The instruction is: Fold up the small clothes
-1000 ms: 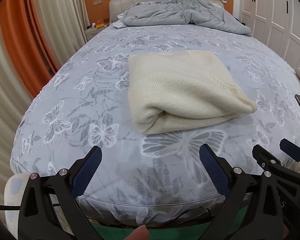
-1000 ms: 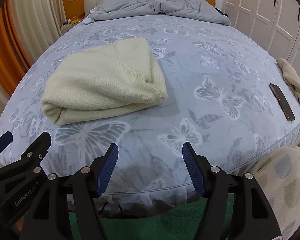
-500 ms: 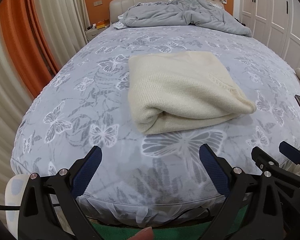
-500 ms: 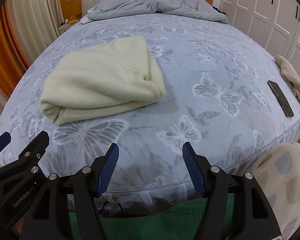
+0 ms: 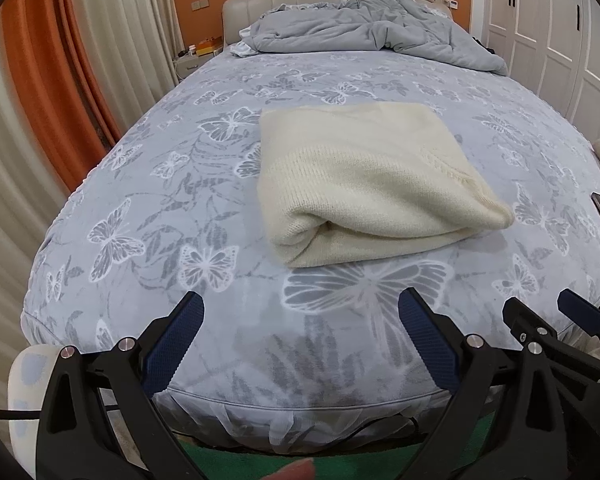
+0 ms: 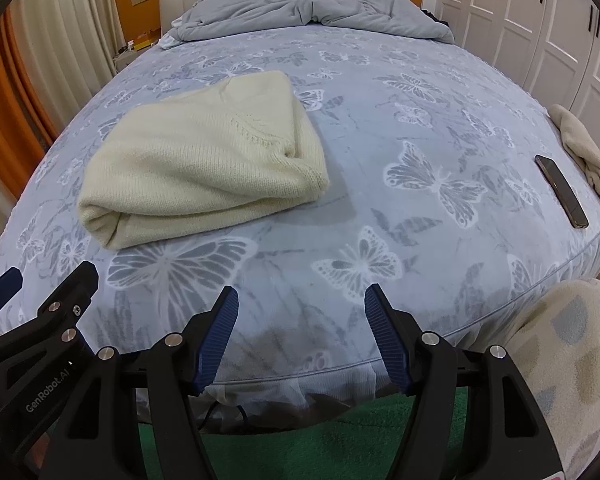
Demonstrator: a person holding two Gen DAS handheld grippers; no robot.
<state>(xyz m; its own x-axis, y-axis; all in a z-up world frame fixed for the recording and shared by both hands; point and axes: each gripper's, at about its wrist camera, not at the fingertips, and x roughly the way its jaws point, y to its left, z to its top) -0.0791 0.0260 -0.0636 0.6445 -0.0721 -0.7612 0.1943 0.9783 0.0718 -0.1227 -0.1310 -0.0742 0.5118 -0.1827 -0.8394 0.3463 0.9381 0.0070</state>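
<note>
both fingers (image 5: 300, 334) (image 6: 300, 332) wide open, empty, at bed's (image 5: 148, 216) near edge; sweater (image 5: 372, 184) ahead, lying sideways, nearer left.

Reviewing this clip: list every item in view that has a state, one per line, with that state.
cream sweater: folded into a bundle, lying on the bed, touched by neither gripper.
left hand-held gripper: open, empty, short of the sweater.
right hand-held gripper: open, empty, over the near bed edge.
phone: flat, near the bed's right edge.
grey duvet: crumpled at the headboard end.
beige cloth: unfolded, at the right edge.
</note>
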